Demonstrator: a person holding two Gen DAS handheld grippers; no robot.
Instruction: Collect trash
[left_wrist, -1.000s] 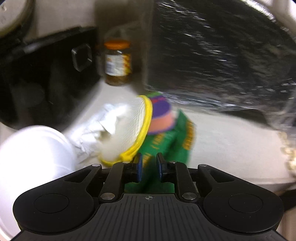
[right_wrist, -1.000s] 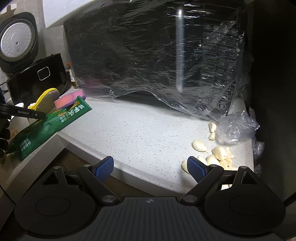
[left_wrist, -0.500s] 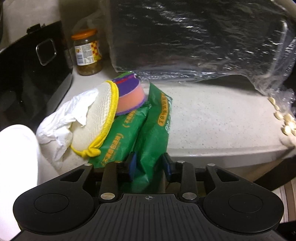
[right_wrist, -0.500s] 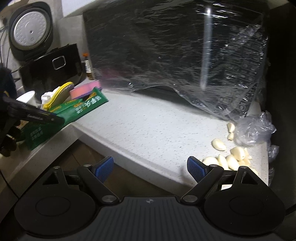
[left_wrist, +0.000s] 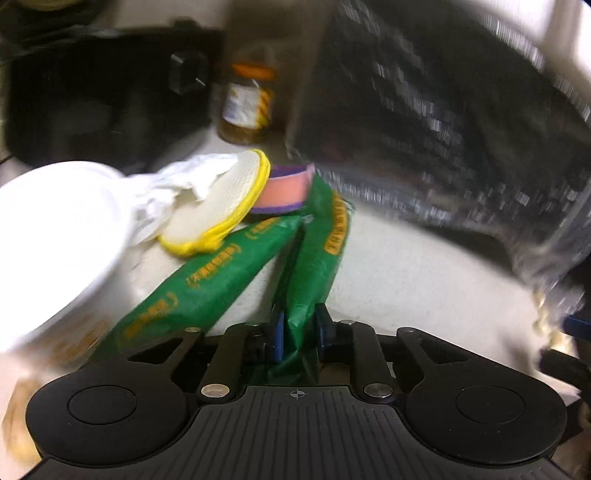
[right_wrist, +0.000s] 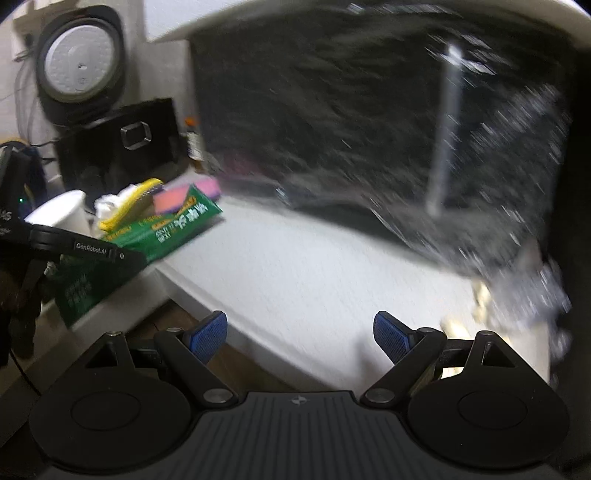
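A pale speckled countertop (right_wrist: 317, 266) is seen running from a cluttered left end to a right end where garlic cloves (right_wrist: 480, 295) lie beside crinkled clear plastic. The back of the surface is taken up by a large dark appliance wrapped in plastic film (right_wrist: 369, 129); to its left a black box-shaped appliance (right_wrist: 122, 147) stands, with a rice cooker (right_wrist: 79, 66) seen above it and a jar with an orange lid (left_wrist: 247, 107) set between the two dark masses. The counter's front edge is rounded, and beyond it wood-toned flooring is glimpsed below. The middle of the counter is bare between the clutter and the garlic. At the left end a white cup (left_wrist: 55, 240), crumpled white paper (left_wrist: 173, 184), a yellow-rimmed scrubbing pad (left_wrist: 221, 206) and a pink and purple sponge (left_wrist: 284, 190) are crowded together, the pad resting against the sponge. The green wrapper (left_wrist: 314, 266) lies with its far end under the sponge and its near end overhanging the counter edge, where it is pinched between the blue pads of the left gripper (left_wrist: 298, 332), whose jaws are closing narrowly upon it. The right gripper (right_wrist: 300, 332) is held wide over the front edge, with nothing between its fingers. Both views are blurred.
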